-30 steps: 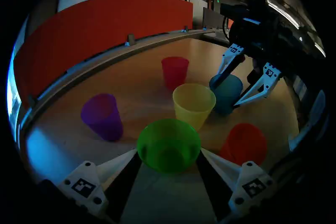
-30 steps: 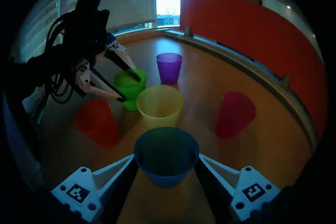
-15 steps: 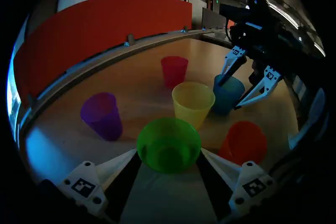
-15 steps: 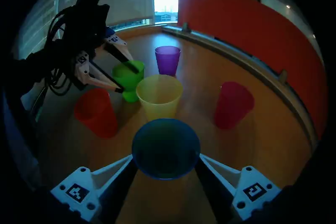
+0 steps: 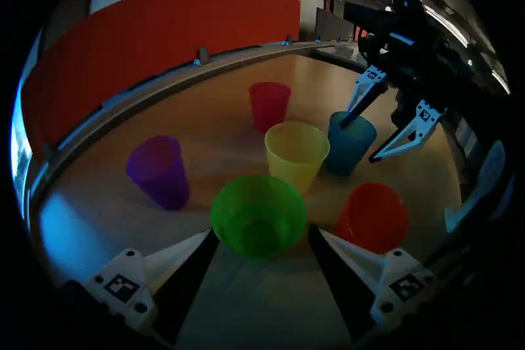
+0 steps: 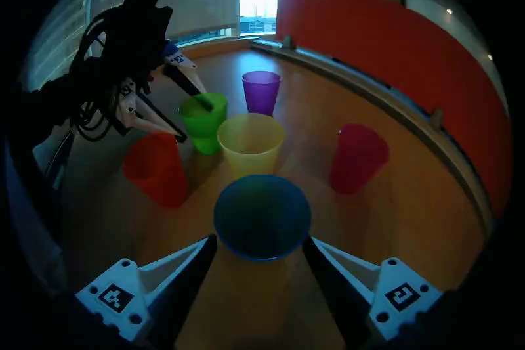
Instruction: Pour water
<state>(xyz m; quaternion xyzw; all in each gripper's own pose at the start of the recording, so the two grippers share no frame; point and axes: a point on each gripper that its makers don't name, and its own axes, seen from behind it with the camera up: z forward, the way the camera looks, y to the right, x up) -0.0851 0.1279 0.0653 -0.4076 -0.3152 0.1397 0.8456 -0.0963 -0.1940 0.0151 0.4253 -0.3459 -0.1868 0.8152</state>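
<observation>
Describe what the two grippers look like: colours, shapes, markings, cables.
The left gripper and right gripper match: white, wedge-shaped jaws with black inner faces, each carrying a square black-and-white marker near its base. Seen from the other's camera, each has a bulky black body, and black cables loop off the left one.

Green cup (image 5: 258,218) & blue cup (image 6: 262,217) upright, mouths up; yellow cup (image 5: 296,153) upright btwn them, close.
</observation>
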